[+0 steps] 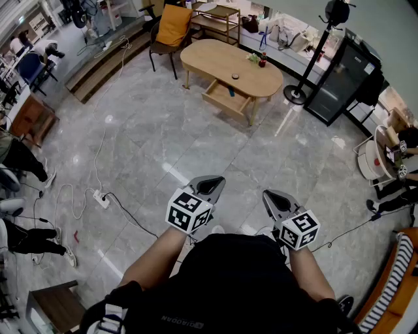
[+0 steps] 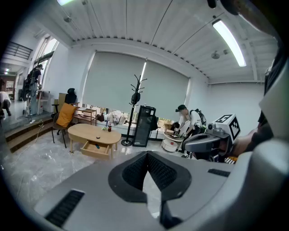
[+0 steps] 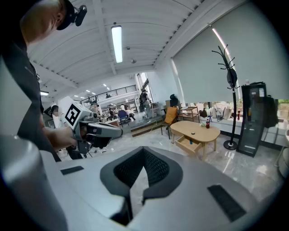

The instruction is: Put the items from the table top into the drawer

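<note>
Far ahead across the floor stands the oval wooden table [image 1: 215, 55], and its drawer [image 1: 222, 99] is pulled open with a small blue item [image 1: 230, 92] inside. A red-capped bottle [image 1: 262, 62], a green thing [image 1: 253, 57] and a small dark round object [image 1: 235, 76] sit on the top. My left gripper [image 1: 213, 184] and right gripper [image 1: 270, 196] are held close to my body, both shut and holding nothing. The table shows small in the left gripper view [image 2: 92, 132] and in the right gripper view [image 3: 197, 128]. Each gripper's jaws meet at the tips.
A chair with an orange cushion [image 1: 171, 29] and a wooden shelf [image 1: 219, 18] stand behind the table. To its right are a coat stand [image 1: 307, 62] and a black cabinet [image 1: 339, 81]. A power strip with cables [image 1: 101, 197] lies on the floor at left. People are at the room's edges.
</note>
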Tool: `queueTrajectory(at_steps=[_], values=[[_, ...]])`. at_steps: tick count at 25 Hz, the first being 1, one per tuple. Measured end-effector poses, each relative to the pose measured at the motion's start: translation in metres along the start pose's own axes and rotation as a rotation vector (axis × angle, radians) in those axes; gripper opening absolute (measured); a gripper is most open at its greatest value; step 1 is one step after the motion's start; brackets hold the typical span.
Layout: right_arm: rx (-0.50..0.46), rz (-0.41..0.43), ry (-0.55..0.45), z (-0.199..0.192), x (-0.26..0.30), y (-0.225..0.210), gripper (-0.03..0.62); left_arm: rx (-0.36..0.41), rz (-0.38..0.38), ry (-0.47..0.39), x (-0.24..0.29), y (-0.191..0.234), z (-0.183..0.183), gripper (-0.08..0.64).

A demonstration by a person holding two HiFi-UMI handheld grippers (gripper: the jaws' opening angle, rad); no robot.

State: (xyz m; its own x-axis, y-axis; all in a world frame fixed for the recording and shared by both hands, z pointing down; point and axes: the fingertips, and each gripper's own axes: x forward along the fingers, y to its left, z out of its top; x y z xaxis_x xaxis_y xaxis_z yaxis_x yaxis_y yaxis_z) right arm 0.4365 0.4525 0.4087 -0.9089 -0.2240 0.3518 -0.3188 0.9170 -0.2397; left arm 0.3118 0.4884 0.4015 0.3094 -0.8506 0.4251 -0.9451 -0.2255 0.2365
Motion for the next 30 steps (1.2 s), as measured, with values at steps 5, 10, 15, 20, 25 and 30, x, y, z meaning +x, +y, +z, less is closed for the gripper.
queueTrajectory(at_steps=[5,10,15,20,25,30], values=[[-0.001,-0.001,0.000,0.006,0.001,-0.002,0.003,-0.001,0.002,0.002,0.001,0.002,0.005,0.000],[0.004,-0.001,0.007,0.000,0.003,-0.001,0.003,0.000,-0.002,0.006,0.001,0.004,0.001,0.000],[0.004,-0.011,-0.002,0.002,0.009,-0.002,0.003,-0.004,-0.006,0.016,0.002,0.010,0.000,0.000],[0.023,-0.023,0.026,-0.002,0.026,-0.003,0.005,-0.020,-0.011,0.041,0.004,0.023,-0.008,0.000],[0.030,-0.002,0.080,-0.009,0.044,-0.012,0.005,-0.042,-0.010,0.058,0.017,0.039,-0.008,0.000],[0.035,0.028,0.090,0.003,0.077,-0.035,0.005,-0.066,0.011,0.077,0.035,0.066,-0.002,0.000]])
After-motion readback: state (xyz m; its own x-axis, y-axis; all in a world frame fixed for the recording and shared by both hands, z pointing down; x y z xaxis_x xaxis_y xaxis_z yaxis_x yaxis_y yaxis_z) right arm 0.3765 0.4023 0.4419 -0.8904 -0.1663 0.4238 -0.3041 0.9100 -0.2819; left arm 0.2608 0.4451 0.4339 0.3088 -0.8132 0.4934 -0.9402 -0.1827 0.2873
